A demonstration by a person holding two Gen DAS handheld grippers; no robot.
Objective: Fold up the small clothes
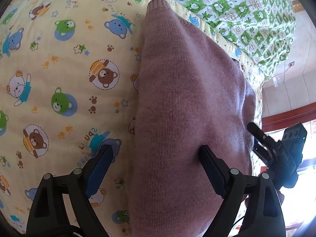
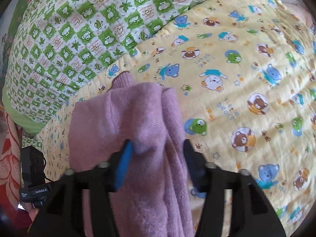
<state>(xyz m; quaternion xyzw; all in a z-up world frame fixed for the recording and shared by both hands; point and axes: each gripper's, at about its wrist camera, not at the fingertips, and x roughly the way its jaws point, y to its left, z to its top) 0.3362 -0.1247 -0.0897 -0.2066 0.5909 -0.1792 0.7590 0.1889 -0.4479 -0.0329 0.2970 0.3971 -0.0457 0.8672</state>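
Note:
A small pink knitted sweater (image 1: 187, 102) lies folded lengthwise on the yellow bear-print sheet (image 1: 59, 79). My left gripper (image 1: 156, 152) is open; its right finger rests on the sweater's near end and its left finger is over the sheet. In the right wrist view the sweater (image 2: 134, 118) lies bunched with a sleeve folded over it. My right gripper (image 2: 157, 150) is open, its fingers on either side of a fold of knit. The right gripper also shows in the left wrist view (image 1: 262, 138), at the sweater's right edge.
A green and white quilt (image 2: 79, 29) lies bunched along the far side of the bed, also in the left wrist view (image 1: 246, 9). The bed's edge, a wooden frame (image 1: 286, 116) and the floor show at the right. A red floral cloth (image 2: 9, 154) lies at the left.

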